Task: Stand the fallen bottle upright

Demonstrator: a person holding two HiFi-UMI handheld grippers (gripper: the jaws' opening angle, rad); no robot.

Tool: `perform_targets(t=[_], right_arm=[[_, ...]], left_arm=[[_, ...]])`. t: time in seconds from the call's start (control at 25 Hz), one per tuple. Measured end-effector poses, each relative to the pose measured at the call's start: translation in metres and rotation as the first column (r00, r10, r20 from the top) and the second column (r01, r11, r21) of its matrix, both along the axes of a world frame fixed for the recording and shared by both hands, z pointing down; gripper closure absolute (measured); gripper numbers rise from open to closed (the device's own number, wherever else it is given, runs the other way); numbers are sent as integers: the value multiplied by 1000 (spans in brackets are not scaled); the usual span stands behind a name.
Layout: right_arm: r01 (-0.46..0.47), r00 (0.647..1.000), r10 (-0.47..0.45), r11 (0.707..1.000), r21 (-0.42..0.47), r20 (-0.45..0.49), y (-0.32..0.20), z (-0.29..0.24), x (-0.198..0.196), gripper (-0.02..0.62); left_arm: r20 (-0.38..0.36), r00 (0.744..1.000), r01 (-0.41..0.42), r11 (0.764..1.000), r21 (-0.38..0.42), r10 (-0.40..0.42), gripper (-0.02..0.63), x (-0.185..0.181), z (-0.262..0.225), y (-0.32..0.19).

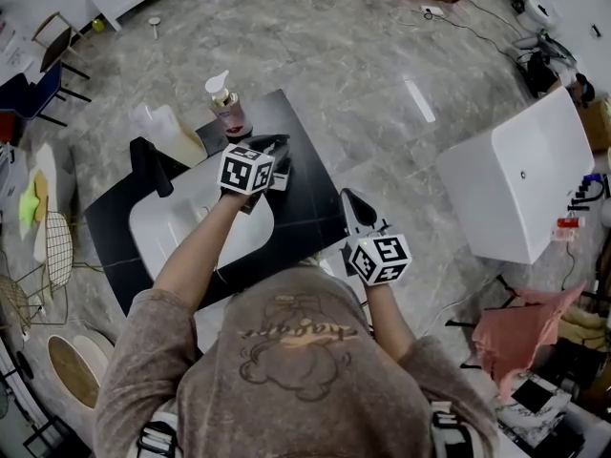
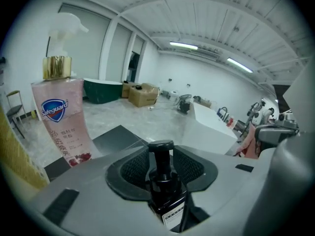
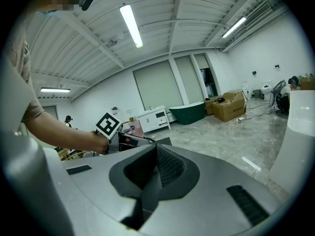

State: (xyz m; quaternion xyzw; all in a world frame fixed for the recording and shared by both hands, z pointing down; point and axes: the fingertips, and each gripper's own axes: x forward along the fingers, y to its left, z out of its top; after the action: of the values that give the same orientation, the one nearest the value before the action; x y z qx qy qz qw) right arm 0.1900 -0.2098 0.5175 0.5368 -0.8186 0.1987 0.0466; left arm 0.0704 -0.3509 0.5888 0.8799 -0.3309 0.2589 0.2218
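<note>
A small dark bottle (image 2: 165, 193) with a black pump cap and a white label sits between the jaws of my left gripper (image 2: 162, 159), which is shut on it. Its cap points away along the jaws. In the head view the left gripper (image 1: 277, 151) hangs over the black counter (image 1: 310, 203), just right of a pink Safeguard pump bottle (image 1: 227, 105) that stands upright. That pink bottle (image 2: 61, 114) rises at the left of the left gripper view. My right gripper (image 1: 355, 206) is held nearer the person, off the counter's right corner. Its pads (image 3: 167, 167) meet with nothing between them.
A white basin (image 1: 158, 227) is set into the counter, with a black faucet (image 1: 151, 166) and a pale yellow bottle (image 1: 174, 132) behind it. A large white fixture (image 1: 520, 179) stands on the marble floor to the right. Chairs and clutter line the left edge.
</note>
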Motion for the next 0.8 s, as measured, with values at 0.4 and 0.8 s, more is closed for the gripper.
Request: perform_targets(t=[0.4,0.8], right_arm=[[-24,1000,24,1000,16,-8,26,-8,-10,597],[-32,999,33,999,20,-16,54,-9,-23,595]], left_arm=[[-21,1000,17,994,108,-15,442,-12,-14,33],[-31,999,22,991,133,-18,442,-20,-18,61]])
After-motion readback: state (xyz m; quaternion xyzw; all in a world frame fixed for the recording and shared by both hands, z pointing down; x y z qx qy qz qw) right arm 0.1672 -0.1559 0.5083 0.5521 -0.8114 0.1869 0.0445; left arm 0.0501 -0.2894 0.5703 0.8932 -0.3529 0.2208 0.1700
